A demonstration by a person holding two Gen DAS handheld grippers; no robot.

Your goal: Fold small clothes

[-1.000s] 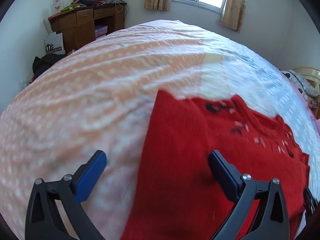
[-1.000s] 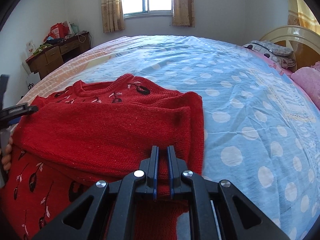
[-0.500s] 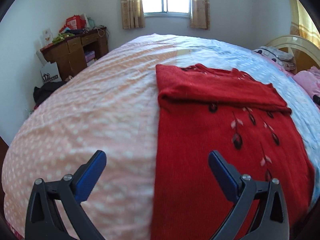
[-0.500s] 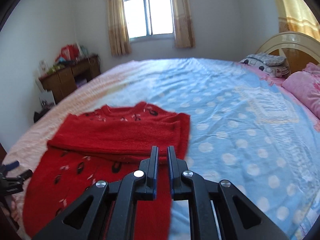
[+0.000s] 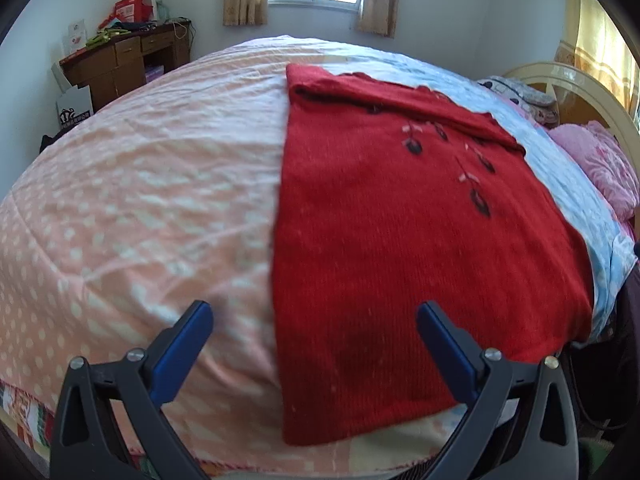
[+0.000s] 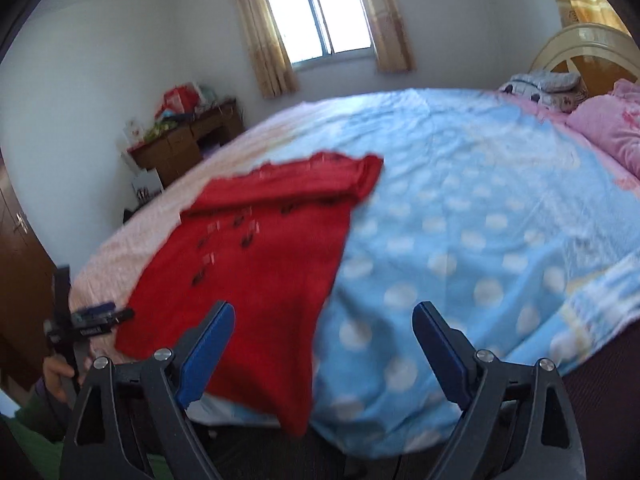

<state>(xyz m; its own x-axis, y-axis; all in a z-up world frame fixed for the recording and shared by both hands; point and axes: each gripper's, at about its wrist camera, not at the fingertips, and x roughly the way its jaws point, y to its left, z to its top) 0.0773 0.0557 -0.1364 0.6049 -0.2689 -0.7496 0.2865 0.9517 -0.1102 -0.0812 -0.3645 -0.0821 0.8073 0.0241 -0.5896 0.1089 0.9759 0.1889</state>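
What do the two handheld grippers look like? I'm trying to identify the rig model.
Both look alike. The left gripper and right gripper each have a matte black plastic frame with triangular cut-outs, silver round bolt heads at the joints, and two flat fingers faced with blue pads. No cables or markings show. A bare hand grips the left one; its sleeve is too blurred to describe.
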